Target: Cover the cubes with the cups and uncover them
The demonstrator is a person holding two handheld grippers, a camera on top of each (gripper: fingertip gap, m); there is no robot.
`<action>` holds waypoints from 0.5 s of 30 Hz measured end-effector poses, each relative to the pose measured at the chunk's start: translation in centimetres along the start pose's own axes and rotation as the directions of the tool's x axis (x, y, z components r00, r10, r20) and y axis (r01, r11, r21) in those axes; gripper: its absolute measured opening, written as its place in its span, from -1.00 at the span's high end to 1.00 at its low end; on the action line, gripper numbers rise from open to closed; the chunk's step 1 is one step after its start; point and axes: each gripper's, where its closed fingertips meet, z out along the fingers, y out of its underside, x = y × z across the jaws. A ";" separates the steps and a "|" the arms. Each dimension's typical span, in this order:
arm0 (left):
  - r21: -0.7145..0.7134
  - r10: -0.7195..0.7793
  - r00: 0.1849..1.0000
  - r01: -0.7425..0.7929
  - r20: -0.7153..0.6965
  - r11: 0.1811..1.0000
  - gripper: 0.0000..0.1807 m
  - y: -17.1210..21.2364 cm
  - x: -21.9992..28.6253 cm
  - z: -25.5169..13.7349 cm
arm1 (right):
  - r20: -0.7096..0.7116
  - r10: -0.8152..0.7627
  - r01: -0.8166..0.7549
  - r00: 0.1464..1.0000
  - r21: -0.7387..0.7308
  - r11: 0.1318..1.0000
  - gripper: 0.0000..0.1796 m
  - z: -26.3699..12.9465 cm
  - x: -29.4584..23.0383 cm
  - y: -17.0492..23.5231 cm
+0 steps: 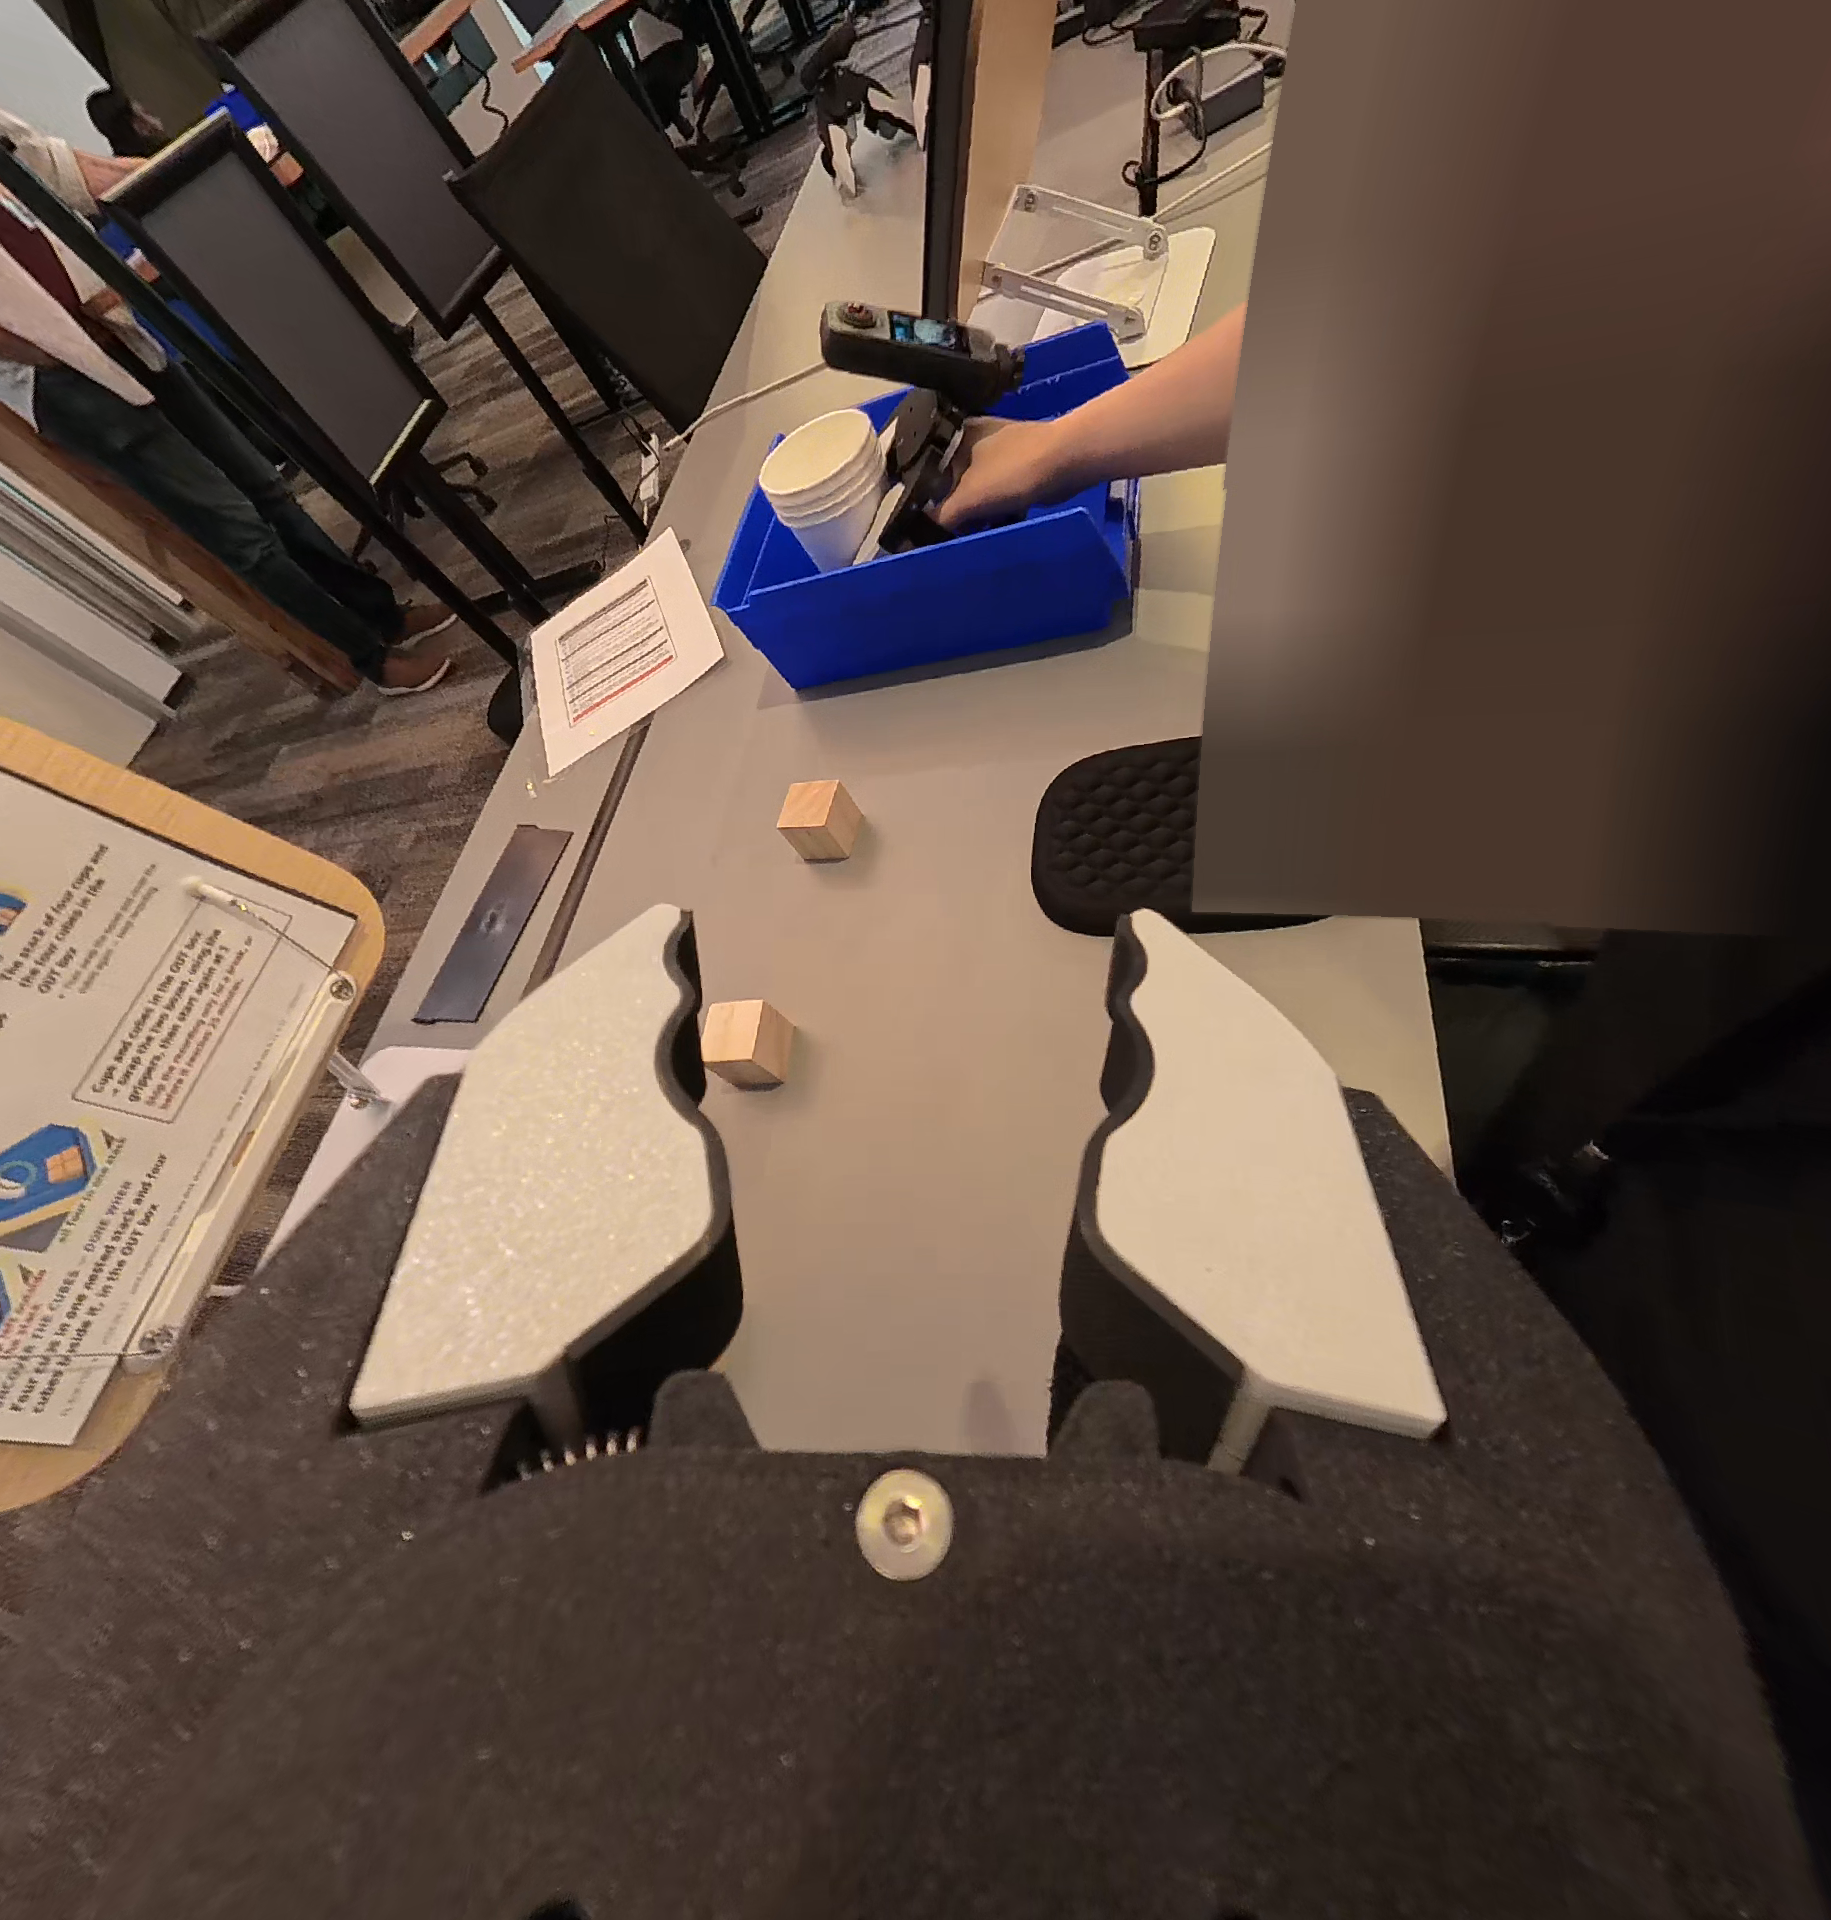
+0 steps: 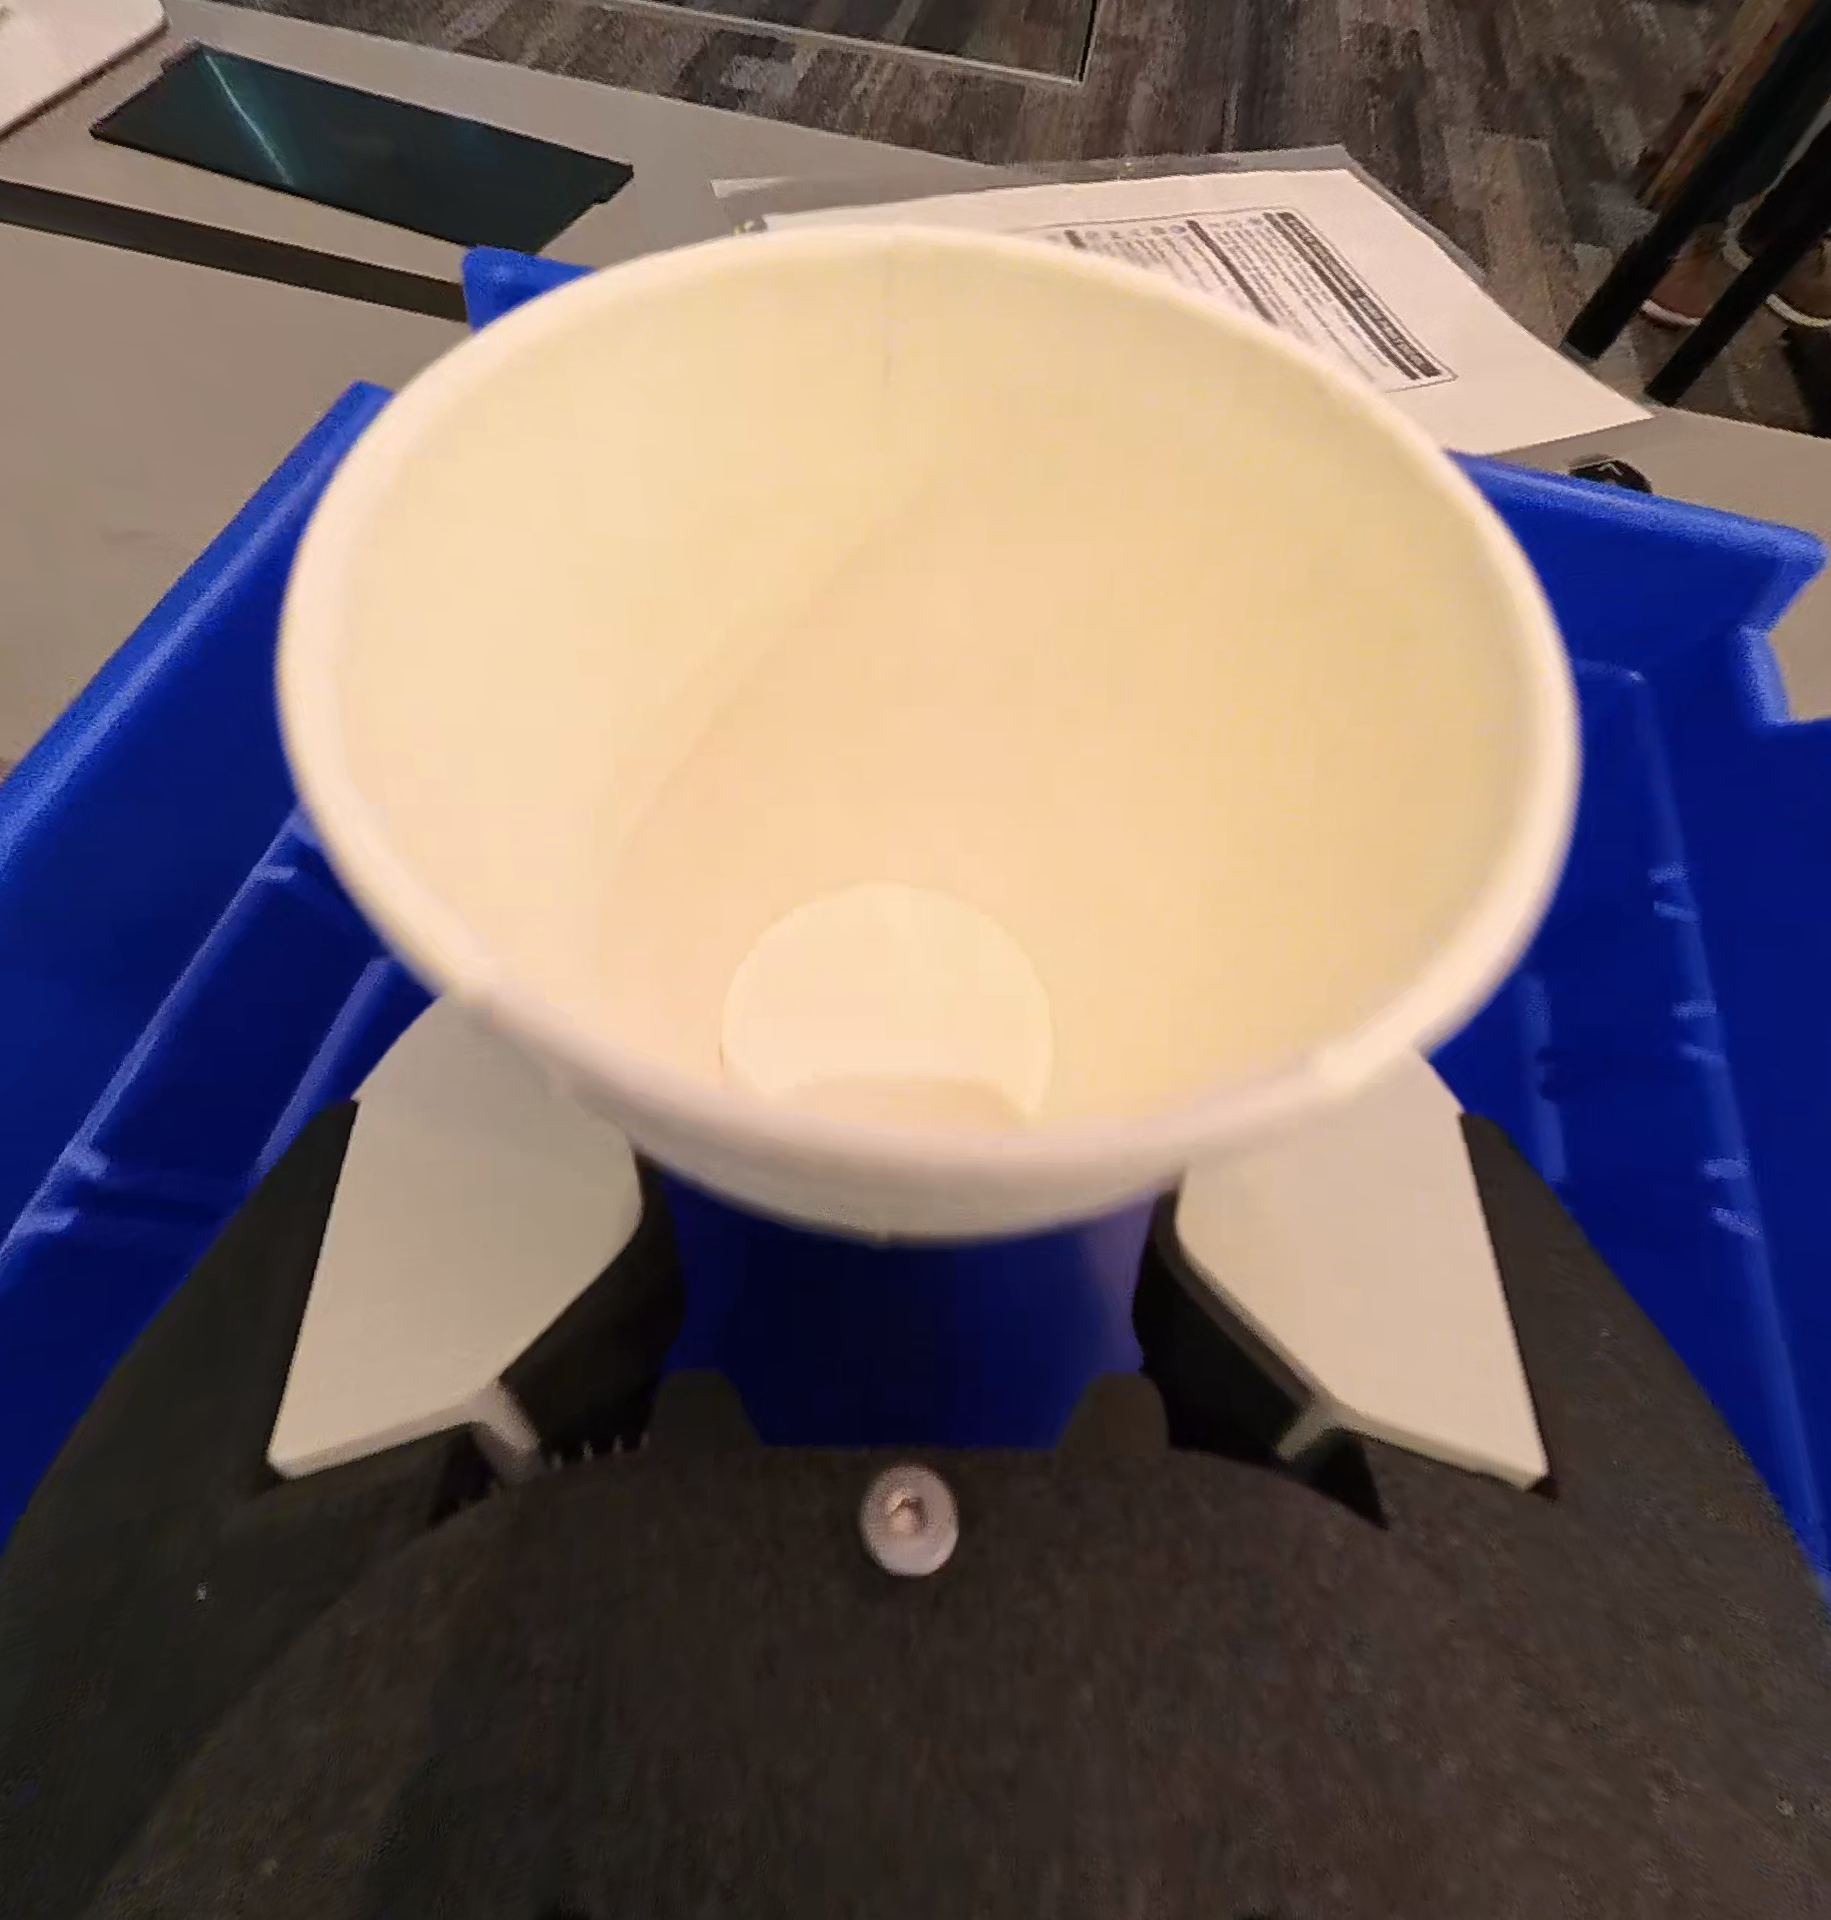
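The left gripper [image 1: 906,1023] hovers over the grey counter [image 1: 921,1226] with its jaws spread wide and nothing between them. One wooden cube [image 1: 747,1043] lies just beside the left finger, a second cube [image 1: 819,821] farther ahead, both uncovered. Beyond them sits a blue bin [image 1: 932,603], where the right gripper [image 1: 916,488] reaches in around a nested stack of white paper cups [image 1: 823,483] (mouth tilted toward its own camera). Its jaws flank the stack's lower part; whether they actually press it, I cannot tell. A printed sheet [image 1: 620,649] lies beside the bin.
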 end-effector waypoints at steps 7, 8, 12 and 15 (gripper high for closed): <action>-0.011 -0.032 0.999 0.032 0.036 0.999 0.15 2.3 0.2 -2.1 | -0.117 -0.153 0.158 0.981 0.037 0.987 -0.23 -9.5 -0.2 -2.0; -0.013 -0.045 0.998 0.046 0.049 0.999 0.16 2.9 0.1 -2.5 | -0.151 -0.213 0.223 0.965 0.052 0.973 -0.21 -11.6 -0.4 -3.4; -0.009 -0.115 0.988 0.116 0.106 0.993 0.17 5.3 -0.4 -3.3 | -0.222 -0.495 0.532 0.840 0.159 0.831 0.15 -18.7 -5.9 -11.3; -0.002 -0.166 0.974 0.168 0.157 0.986 0.16 7.0 -1.0 -3.2 | 0.139 -0.682 0.665 0.718 0.155 0.731 0.33 -16.8 -15.9 -11.6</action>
